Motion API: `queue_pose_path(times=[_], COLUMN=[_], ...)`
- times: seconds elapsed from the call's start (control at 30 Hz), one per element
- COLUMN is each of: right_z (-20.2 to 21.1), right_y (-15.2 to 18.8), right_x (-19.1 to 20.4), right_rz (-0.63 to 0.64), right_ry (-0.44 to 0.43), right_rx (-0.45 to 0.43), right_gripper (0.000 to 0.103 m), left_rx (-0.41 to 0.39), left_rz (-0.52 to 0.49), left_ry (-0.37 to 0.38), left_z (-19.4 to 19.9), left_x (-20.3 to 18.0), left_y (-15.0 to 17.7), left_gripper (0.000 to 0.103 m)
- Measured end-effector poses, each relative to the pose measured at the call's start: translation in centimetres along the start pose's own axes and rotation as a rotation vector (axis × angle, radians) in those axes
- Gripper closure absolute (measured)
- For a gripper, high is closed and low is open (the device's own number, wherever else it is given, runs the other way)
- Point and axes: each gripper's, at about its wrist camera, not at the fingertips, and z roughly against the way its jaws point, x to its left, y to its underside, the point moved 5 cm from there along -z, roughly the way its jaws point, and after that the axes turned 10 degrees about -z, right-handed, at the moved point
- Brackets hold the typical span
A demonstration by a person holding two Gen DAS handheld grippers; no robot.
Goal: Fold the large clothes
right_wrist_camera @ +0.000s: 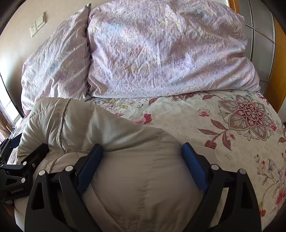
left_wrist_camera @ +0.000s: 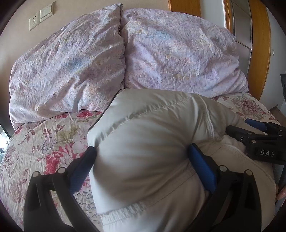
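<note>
A puffy light-grey padded jacket lies bundled on the flowered bedspread. My left gripper is wide open, its blue pads on either side of a thick fold of the jacket. My right gripper is also wide open, its blue pads astride another bulge of the same jacket. The right gripper also shows in the left wrist view at the jacket's right side. Part of the left gripper shows at the left edge of the right wrist view.
Two large lilac pillows lean against the wall at the head of the bed. The bedspread lies flat to the right of the jacket. A wooden headboard or wardrobe stands at the right; wall sockets at upper left.
</note>
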Motion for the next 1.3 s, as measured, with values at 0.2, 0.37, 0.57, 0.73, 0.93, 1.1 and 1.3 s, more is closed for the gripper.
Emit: queue_pose_path(times=[0.2,0.37,0.57,0.73,0.93,1.1,1.3], right_z=[-0.6,0.3,7.2,8.4,6.4,4.5,3.3], right_y=[-0.2,-0.4,0.0,1.8,5.0,6.3,6.0], right_x=[0.0,0.4,-1.3,-5.5,-8.1,-7.8,-7.2], right_rz=[0.001,0.018,-0.124,-0.297,-0.393,-0.431,-0.412], right_ry=[0.002,0.032,-0.174,-0.268,-0.249,-0.334,-0.381], right_rx=[0.012,0.025,0.100,0.287,0.432,0.527,0.545], right_gripper=[0.011,0.010,0.001,0.001,0.001,0.001,0.001], left_rx=[0.011,0.025,0.049,0.100,0.161,0.151,0.162], left_rz=[-0.008,0.006,0.264,0.310,0.349,0.358,0.393], left_ry=[-0.026,-0.021,0.288,0.453,0.568,0.599,0.648], left_z=[-0.3,0.7,5.5,6.5,5.4,4.5,3.2], left_x=[-0.1,0.4,5.3,6.7,5.4,4.5,4.4], left_y=[-0.2,-0.2,2.4,4.4,5.7,5.6,5.8], left_gripper=[0.002,0.002,0.002,0.002,0.002,0.002,0.002])
